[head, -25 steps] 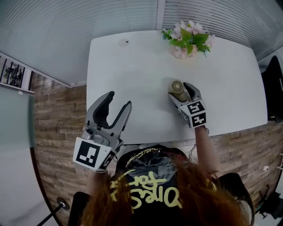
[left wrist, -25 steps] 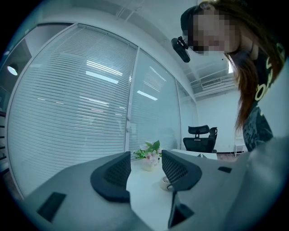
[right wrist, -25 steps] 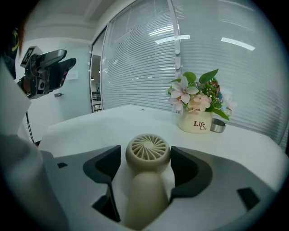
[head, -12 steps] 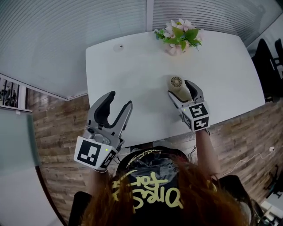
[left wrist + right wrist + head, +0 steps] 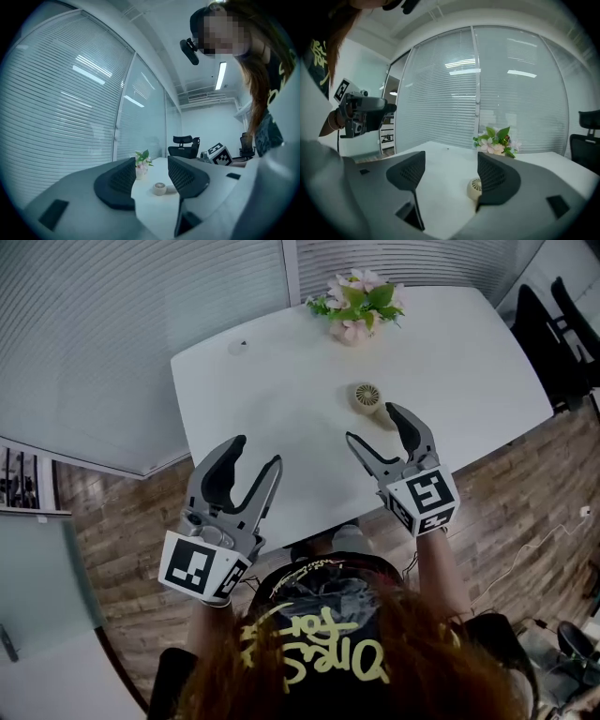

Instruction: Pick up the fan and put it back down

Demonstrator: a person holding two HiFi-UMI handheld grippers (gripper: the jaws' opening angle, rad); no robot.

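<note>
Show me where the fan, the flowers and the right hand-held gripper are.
fan (image 5: 367,396), head view, on its round grille.
flowers (image 5: 354,304), head view, middle of the bunch.
right hand-held gripper (image 5: 371,425), head view, midway between its open fingertips.

A white table (image 5: 281,418) with rounded corners stands on a wood-plank floor (image 5: 122,521). A small cream fan (image 5: 367,397) rests on it right of the middle, its round grille showing. A bunch of pink flowers (image 5: 354,304) with green leaves stands near the far edge, well apart from the fan. A small dark spot (image 5: 243,344) sits near the far left corner.
</note>
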